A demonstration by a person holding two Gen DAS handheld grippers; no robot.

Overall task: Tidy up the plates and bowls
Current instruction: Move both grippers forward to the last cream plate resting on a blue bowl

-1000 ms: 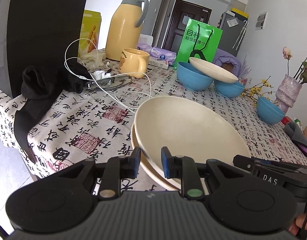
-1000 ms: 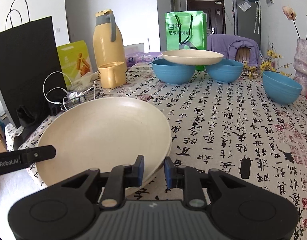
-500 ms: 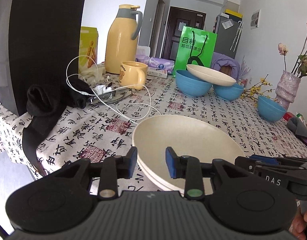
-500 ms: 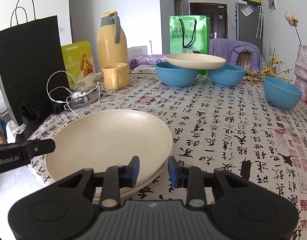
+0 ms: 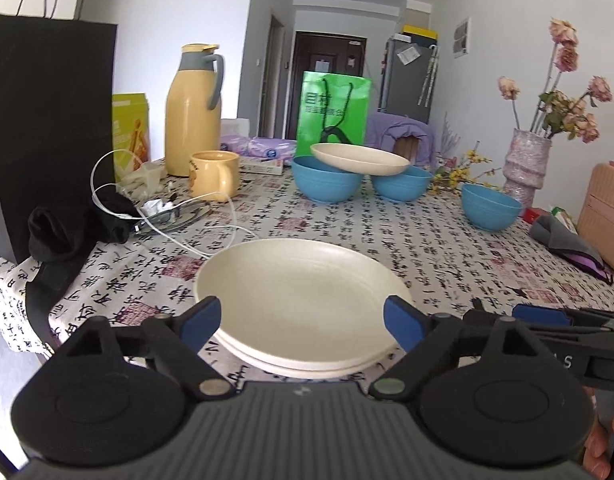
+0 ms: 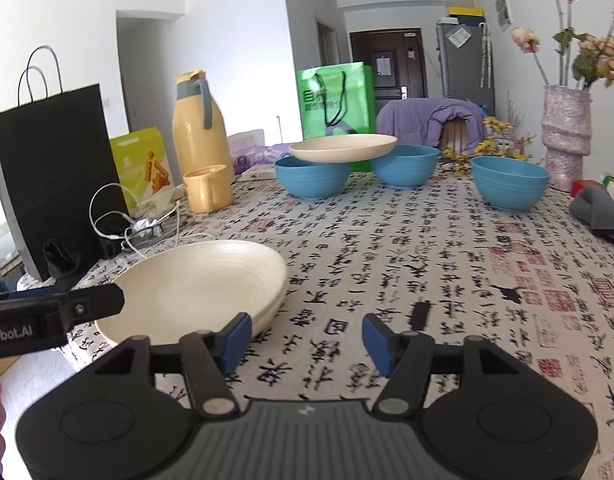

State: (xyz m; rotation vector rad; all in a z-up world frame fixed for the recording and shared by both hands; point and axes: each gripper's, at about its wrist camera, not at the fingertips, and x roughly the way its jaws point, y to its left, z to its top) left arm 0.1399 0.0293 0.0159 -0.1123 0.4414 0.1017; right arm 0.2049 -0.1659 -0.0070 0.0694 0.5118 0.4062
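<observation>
From my right gripper (image 6: 305,338), the cloth at twelve o'clock lies bare right up to the blue bowls (image 6: 403,164) — easy passage. At ten o'clock the stacked plates (image 6: 195,284) block, with my left gripper (image 6: 87,308) beside them. Further, at eleven, a white cable (image 6: 119,216), mug (image 6: 207,194) and black bag (image 6: 55,168) crowd the table edge.
</observation>
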